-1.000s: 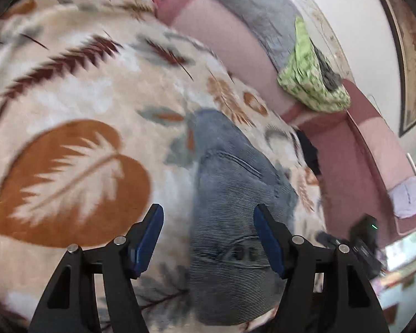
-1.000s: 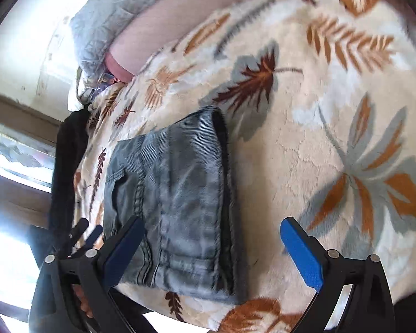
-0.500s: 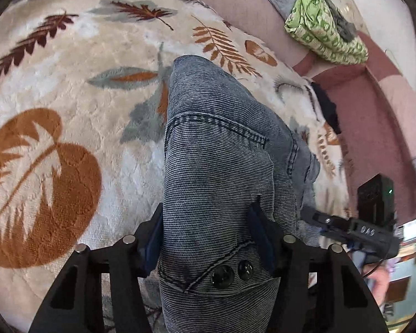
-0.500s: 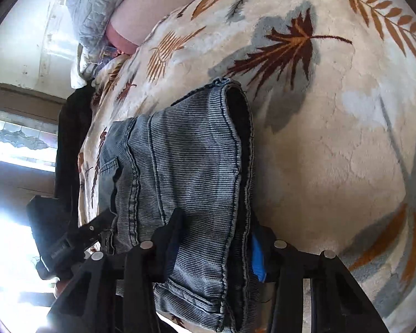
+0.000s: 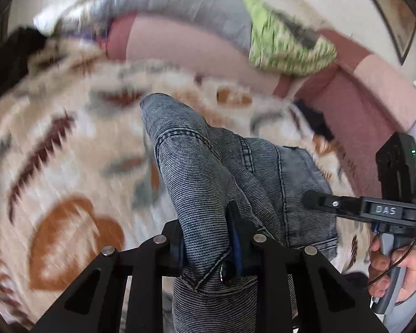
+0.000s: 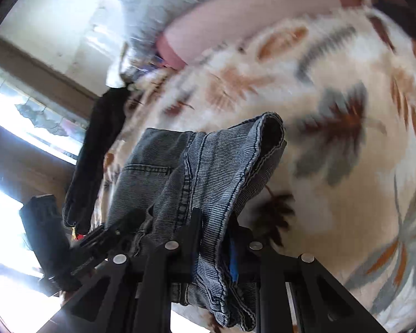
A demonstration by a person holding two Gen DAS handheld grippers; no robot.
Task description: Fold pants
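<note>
The grey-blue denim pants (image 5: 208, 166) are folded into a thick bundle and lifted off the leaf-patterned blanket (image 5: 69, 144). My left gripper (image 5: 206, 238) is shut on one end of the bundle, the denim bulging between its fingers. My right gripper (image 6: 213, 238) is shut on the other end, by the open hem (image 6: 269, 136). The right gripper also shows in the left wrist view (image 5: 374, 211), held by a hand. The left gripper shows in the right wrist view (image 6: 105, 236).
The blanket (image 6: 332, 97) covers a bed. A pink bolster (image 5: 185, 44), a grey pillow (image 5: 185, 2) and a green patterned cloth (image 5: 285, 44) lie at the back. A black garment (image 6: 94, 149) hangs at the bed's edge by a bright window (image 6: 19, 111).
Both grippers have closed on the ends of the pants and lifted the bundle up from the blanket. The views have swung and blurred with the motion.
</note>
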